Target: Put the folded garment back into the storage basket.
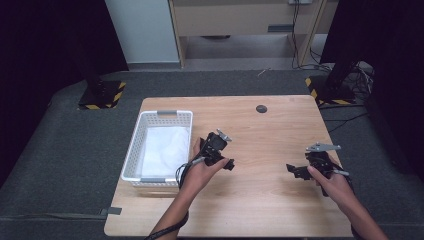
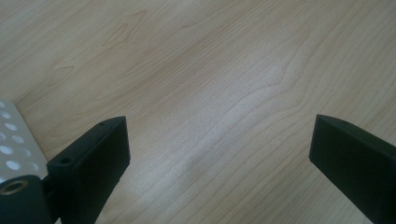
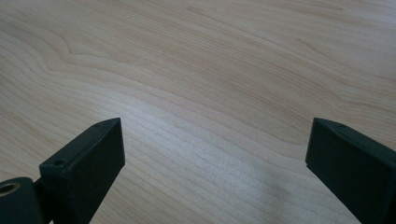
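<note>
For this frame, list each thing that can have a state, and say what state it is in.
Left gripper: open, holding nothing, over bare wood.
Right gripper: open, holding nothing, over bare wood.
White perforated plastic basket: upright at the table's left side, white cloth inside.
White cloth: crumpled, lying in the basket.
Light wooden table: bare between the grippers.

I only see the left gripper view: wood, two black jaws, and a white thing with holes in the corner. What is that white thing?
Observer: It's a white basket on the left part of the table, with white cloth lying inside.
Operator: Where's my other one?
Observer: The right hand-held gripper is over the table's right part, jaws wide apart, holding nothing.
Operator: Is anything else on the table?
Observer: A small dark round spot near the far edge; I cannot tell what it is.
</note>
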